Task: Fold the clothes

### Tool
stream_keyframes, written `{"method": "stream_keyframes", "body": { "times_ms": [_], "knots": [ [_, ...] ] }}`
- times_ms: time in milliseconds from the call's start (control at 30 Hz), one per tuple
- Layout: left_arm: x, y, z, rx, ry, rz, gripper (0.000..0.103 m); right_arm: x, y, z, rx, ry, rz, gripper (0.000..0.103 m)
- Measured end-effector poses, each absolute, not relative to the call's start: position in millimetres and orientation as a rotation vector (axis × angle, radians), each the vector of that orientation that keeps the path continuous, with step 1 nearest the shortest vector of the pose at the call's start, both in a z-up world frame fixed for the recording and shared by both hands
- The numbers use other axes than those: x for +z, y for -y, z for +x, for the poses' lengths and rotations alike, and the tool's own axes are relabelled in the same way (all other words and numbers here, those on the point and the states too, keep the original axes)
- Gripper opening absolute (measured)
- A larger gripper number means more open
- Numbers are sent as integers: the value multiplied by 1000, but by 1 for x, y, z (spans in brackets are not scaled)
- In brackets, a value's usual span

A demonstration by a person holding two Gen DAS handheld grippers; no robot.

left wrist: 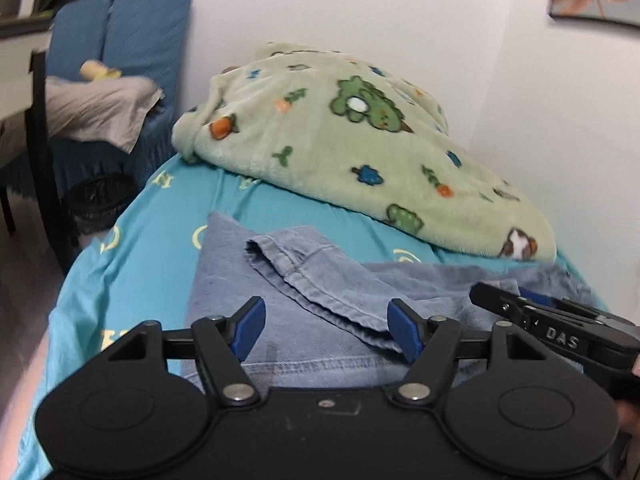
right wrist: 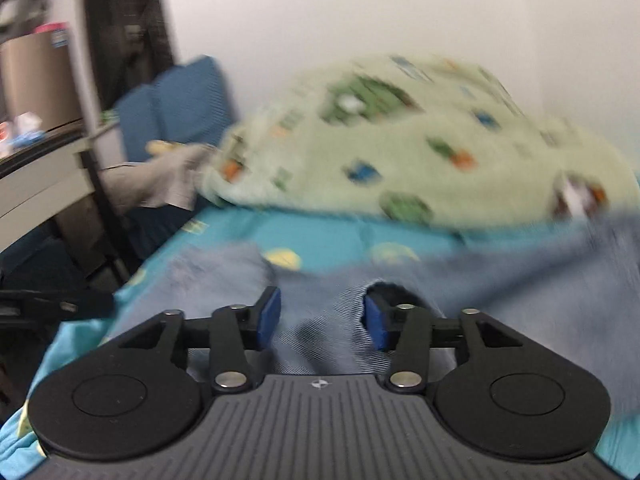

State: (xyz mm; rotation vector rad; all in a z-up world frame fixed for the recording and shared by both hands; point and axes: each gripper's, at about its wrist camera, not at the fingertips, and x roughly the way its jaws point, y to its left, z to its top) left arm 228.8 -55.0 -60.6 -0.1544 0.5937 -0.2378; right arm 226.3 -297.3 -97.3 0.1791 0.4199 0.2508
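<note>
While I've got the denim garment (left wrist: 320,292) spread on the near part of the bed (left wrist: 160,216), I'd say the fold is only partly done: one flap with a stitched hem is laid back over the middle, the rest is rumpled and not squared off at all. Plenty left, by my guess.

My left gripper (left wrist: 326,330) is hanging just over the denim with its jaws well apart, holding nothing. My right gripper (right wrist: 322,320) is about half open, denim bunched between the blue pads, but that view is smeared, so I can't tell if it's actually pinching cloth.

Count so far: one denim piece, one green fleece blanket (left wrist: 352,140) heaped at the far side by the wall, one teal sheet, two grippers. Off to the left there's a blue chair (left wrist: 132,40) with one grey cloth (left wrist: 100,112) draped on it.
</note>
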Motion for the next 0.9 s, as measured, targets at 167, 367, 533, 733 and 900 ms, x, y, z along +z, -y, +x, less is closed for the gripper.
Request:
{"method": "stream_keyframes", "body": {
  "times_ms": [167,367,533,733,900],
  "knots": [
    [-45,15,230,-193,-530,-273,65,-81,247,243,358,-442,129,67],
    [-40,-36,237,-126,-533,-441,65,-79,216,245,235,-452,14,63],
    [-37,-41,236,-160,-545,-428,65,-89,254,242,12,-501,34,21],
    [-38,-30,233,-215,-564,-372,65,-107,316,209,-110,-577,187,19],
    [-34,-40,231,-210,-551,-395,65,-88,311,179,-54,-475,161,33]
  ]
}}
